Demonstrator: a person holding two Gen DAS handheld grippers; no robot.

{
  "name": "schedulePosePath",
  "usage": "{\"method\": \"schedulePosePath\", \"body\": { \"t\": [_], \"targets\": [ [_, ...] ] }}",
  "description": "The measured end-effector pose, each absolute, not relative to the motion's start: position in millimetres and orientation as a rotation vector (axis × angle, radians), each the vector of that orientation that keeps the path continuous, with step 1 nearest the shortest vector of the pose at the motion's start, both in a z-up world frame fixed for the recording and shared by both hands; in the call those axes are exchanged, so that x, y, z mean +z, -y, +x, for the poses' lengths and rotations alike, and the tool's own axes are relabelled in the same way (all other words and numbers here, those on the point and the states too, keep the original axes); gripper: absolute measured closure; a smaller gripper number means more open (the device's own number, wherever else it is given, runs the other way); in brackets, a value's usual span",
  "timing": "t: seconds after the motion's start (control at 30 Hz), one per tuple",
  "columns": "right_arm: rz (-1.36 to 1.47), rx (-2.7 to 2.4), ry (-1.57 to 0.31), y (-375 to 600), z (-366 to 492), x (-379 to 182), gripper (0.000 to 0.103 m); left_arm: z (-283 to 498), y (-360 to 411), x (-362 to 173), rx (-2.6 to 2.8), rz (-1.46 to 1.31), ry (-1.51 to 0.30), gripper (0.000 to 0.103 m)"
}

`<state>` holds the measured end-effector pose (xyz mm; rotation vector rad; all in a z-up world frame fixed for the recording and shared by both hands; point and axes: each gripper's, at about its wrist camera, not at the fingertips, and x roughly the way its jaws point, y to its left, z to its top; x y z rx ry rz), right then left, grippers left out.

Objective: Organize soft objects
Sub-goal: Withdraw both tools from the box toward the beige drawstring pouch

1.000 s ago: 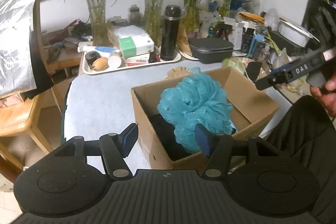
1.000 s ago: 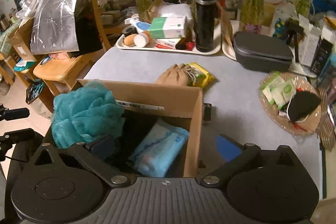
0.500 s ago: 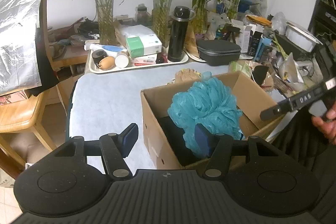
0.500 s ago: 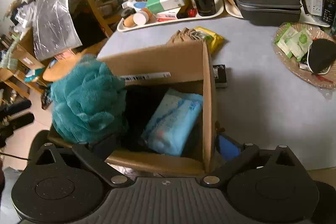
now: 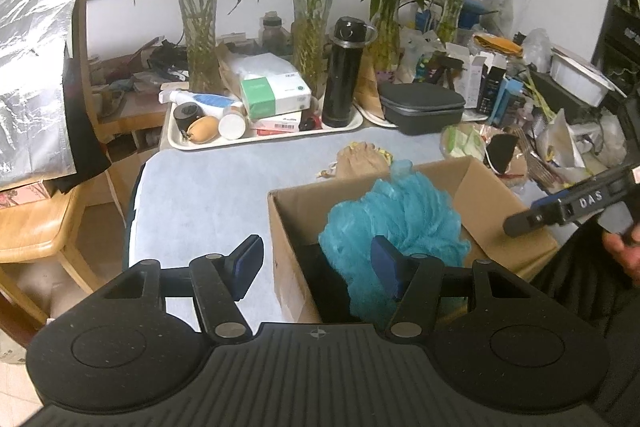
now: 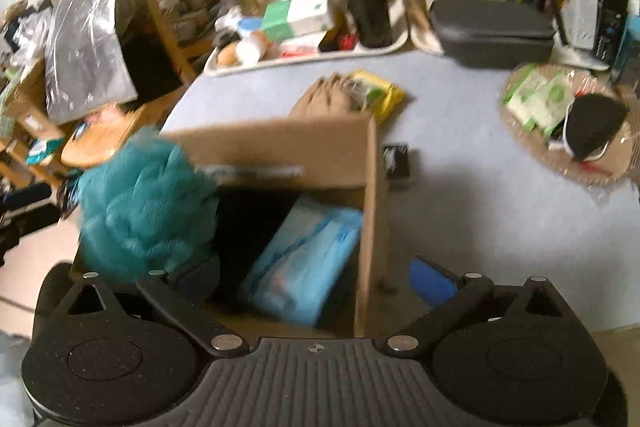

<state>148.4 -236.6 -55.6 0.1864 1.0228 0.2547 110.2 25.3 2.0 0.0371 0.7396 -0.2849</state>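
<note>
A cardboard box stands at the near edge of the table and also shows in the right wrist view. A teal mesh bath pouf sits inside it, also seen in the right wrist view, beside a light blue soft pack and something dark. My left gripper is open and empty, straddling the box's left wall. My right gripper is open and empty over the box's right wall; it also shows from the side in the left wrist view. A tan drawstring pouch lies behind the box.
A yellow packet lies by the pouch, and a small black item right of the box. A tray with a black flask, a grey case, a woven plate, plant vases and a wooden chair surround the table.
Both grippers have drawn back and up from the box, which now looks farther away. The pouf stays in the box. The right wrist view is blurred by motion.
</note>
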Motion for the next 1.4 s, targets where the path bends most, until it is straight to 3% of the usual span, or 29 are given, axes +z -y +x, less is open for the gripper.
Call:
{"method": "schedulePosePath", "body": {
  "t": [0.47, 1.4],
  "targets": [
    [0.135, 0.146, -0.876, 258, 205, -50, 0.0, 150, -24, -1, -0.296, 0.011, -0.734, 0.044],
    [-0.019, 0.042, -0.87, 280, 264, -74, 0.0, 266, -31, -11, -0.332, 0.051, -0.724, 0.044]
  ]
}}
